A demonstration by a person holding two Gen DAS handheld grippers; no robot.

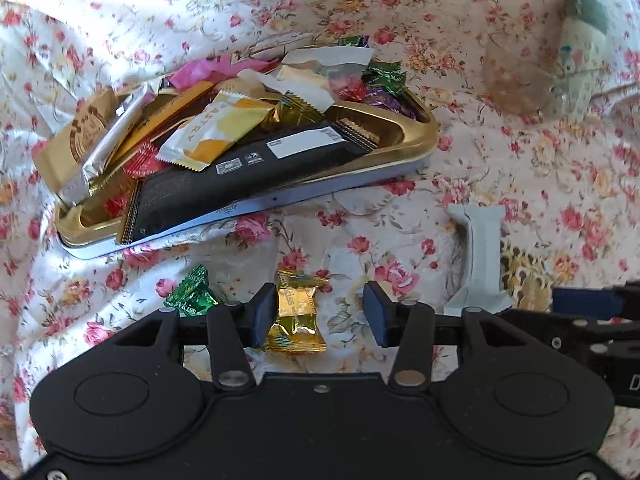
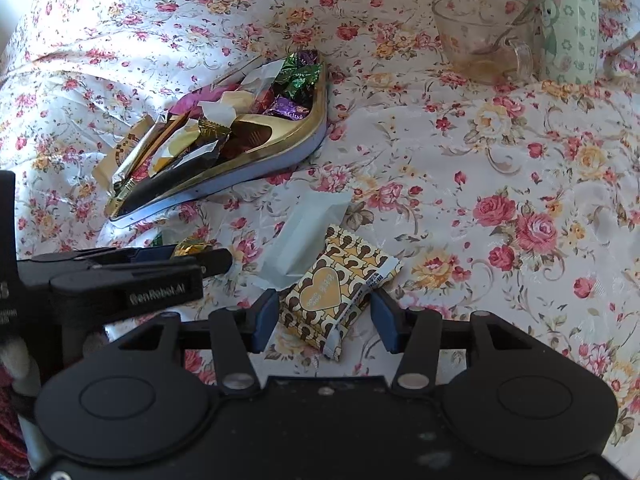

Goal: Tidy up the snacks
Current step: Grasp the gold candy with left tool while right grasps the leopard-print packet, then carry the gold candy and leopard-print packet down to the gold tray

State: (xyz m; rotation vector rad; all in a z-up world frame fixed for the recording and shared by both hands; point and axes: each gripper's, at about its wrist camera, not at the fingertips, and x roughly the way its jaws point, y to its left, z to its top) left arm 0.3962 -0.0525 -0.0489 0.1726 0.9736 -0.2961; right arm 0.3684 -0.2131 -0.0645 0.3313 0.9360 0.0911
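Left hand-held gripper [image 1: 320, 314] sits half open over the gold candy [image 1: 295, 316]; left pad touches the wrapper, right pad is clear, so nothing is held. Right hand-held gripper [image 2: 325, 320] is also half open, straddling the heart-print packet [image 2: 340, 292], no squeeze visible. Risks: off-centre candy may skid out on closing; slick floral cloth [image 2: 480, 160] can bunch under the pads; both tools are close and could clash. Gold tray [image 1: 416, 136], far left, is already heaped with a black bar [image 1: 256, 176], pastry packet [image 1: 212, 132] and mixed sweets, so additions may slide off. Glass cup [image 2: 472, 40], far right, holds residue.
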